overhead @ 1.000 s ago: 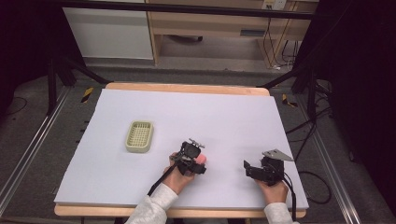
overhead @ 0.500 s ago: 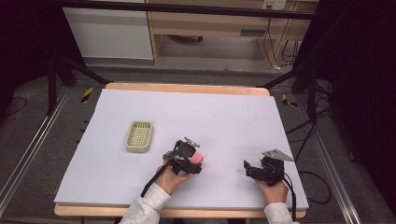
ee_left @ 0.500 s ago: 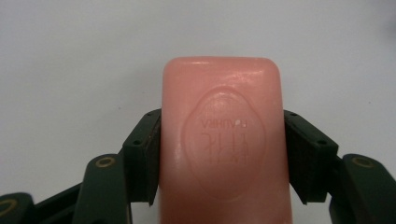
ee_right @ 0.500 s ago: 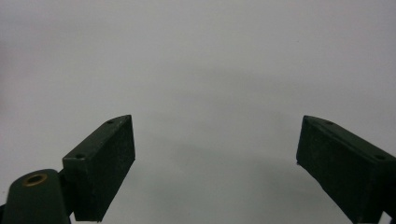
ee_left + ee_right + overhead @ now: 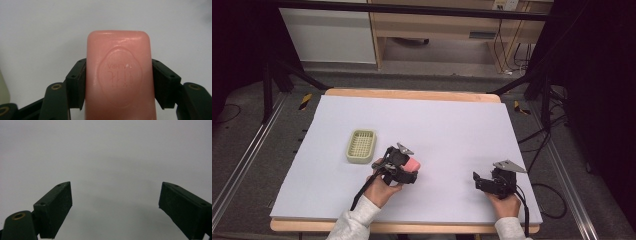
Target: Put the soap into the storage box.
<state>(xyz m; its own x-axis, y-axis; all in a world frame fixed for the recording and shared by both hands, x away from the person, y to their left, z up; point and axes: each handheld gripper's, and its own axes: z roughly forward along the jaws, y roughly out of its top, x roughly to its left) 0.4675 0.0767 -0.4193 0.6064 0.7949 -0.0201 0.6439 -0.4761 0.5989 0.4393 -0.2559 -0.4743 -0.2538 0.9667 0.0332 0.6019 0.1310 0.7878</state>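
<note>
A pink bar of soap (image 5: 119, 75) with an embossed oval stamp sits clamped between both black jaws of my left gripper (image 5: 119, 82). From above, that left gripper (image 5: 408, 169) hovers over the white table near its front, the pink soap (image 5: 412, 164) poking out to the right. A pale green slotted soap dish (image 5: 361, 146) lies on the table just left of and beyond it. My right gripper (image 5: 478, 181) rests low at the front right, pointing left. In its own view the right gripper (image 5: 115, 207) stands open over bare white surface.
The white sheet (image 5: 452, 130) covers a wooden table whose edge (image 5: 412, 94) shows at the back. Metal rails and cables run along the floor on both sides. A wooden cabinet (image 5: 437, 30) stands behind the table.
My left gripper has carried the soap leftward and a little up, closer to the green dish. The right gripper has stayed put.
</note>
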